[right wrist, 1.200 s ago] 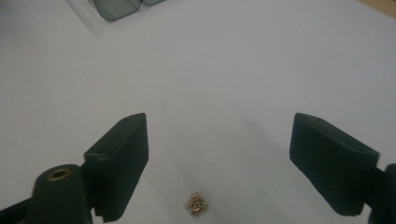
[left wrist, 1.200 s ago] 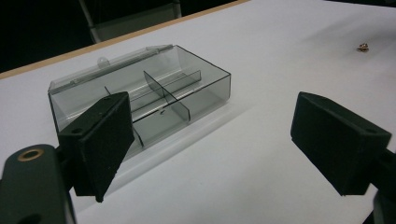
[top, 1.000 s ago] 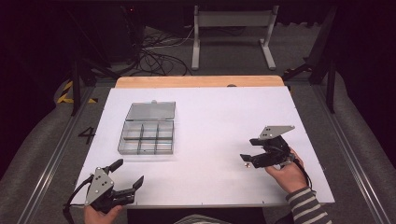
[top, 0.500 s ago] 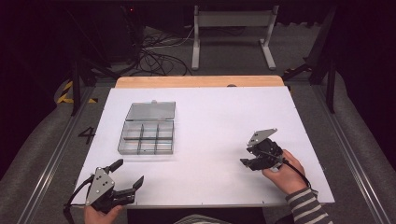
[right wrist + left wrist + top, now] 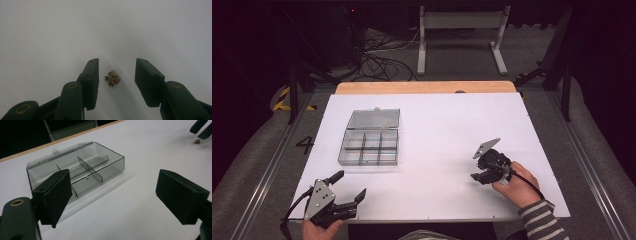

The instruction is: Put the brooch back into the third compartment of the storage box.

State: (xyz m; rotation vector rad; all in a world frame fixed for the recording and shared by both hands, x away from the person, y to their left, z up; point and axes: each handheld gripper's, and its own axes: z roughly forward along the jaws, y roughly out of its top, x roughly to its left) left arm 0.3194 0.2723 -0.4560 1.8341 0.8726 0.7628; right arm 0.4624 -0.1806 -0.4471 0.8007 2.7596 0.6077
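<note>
Right gripper (image 5: 117,75) low over white mat (image 5: 437,130), right of centre. Jaws just closing, not yet touching; small gold charm (image 5: 112,78) lies on mat between them, apart from both pads. Left gripper (image 5: 349,187) at near left corner, jaws spread wide, nothing between. Clear box (image 5: 369,140) with open lid sits beyond it, well apart from charm.

Glossy clear plastic box (image 5: 370,140), matt white tabletop (image 5: 442,125)

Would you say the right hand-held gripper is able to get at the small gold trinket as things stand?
Probably yes: the right hand-held gripper already straddles the trinket, jaws just closing, with nothing between.
</note>
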